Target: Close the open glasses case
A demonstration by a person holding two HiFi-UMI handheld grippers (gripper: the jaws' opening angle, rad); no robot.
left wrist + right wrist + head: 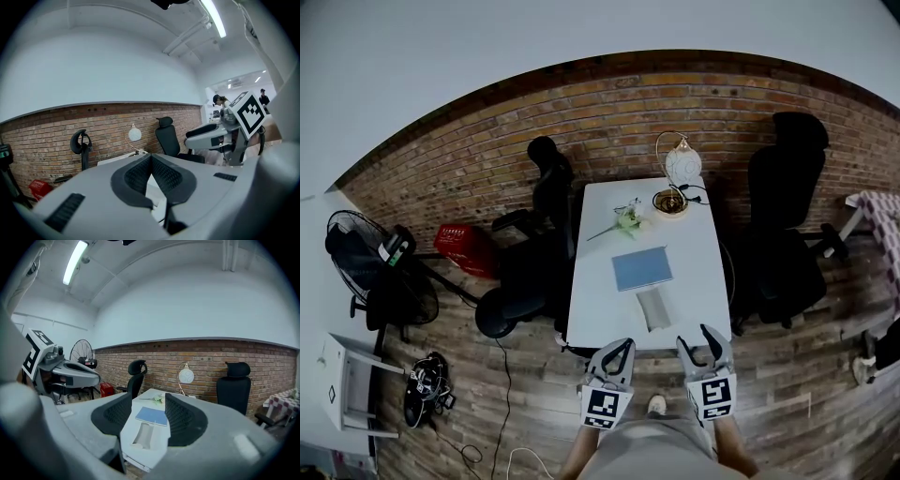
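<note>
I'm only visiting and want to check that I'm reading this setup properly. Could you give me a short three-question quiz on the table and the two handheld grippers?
1. True or false: the right gripper has its jaws apart, with nothing between them.
2. Which item on the white table lies nearest the person? A) blue notebook B) open glasses case C) globe lamp
3. Fill in the missing word: the jaws of the left gripper are closed ____ at their tips.

Key: 1 true; 2 B; 3 together.
</note>
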